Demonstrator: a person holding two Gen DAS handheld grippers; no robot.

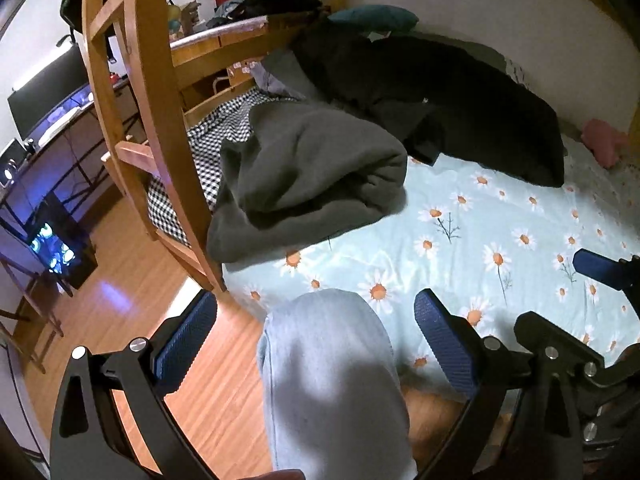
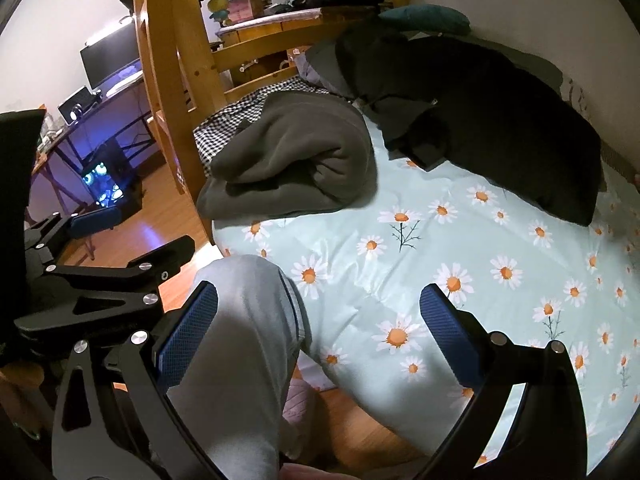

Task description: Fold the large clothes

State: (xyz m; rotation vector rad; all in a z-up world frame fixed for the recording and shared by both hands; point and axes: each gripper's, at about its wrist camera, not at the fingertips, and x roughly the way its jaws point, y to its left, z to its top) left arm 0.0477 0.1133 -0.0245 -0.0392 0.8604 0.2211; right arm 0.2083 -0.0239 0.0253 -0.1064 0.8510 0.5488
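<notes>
A grey fleece garment (image 1: 304, 176) lies bundled at the left edge of the daisy-print bed (image 1: 500, 240); it also shows in the right wrist view (image 2: 292, 160). A large black garment (image 1: 460, 100) lies spread at the back of the bed, also in the right wrist view (image 2: 480, 108). My left gripper (image 1: 316, 336) is open and empty, above the person's knee at the bed's front edge. My right gripper (image 2: 320, 320) is open and empty, over the front of the bed (image 2: 460, 248). The right gripper's fingers (image 1: 596, 268) show at the right of the left wrist view.
A wooden bunk ladder (image 1: 152, 92) stands left of the grey garment. The person's knee in light trousers (image 1: 336, 380) is between my left fingers. A checked sheet (image 1: 216, 136), a teal pillow (image 1: 372, 16), a pink toy (image 1: 604, 140), a desk with monitor (image 1: 44, 88).
</notes>
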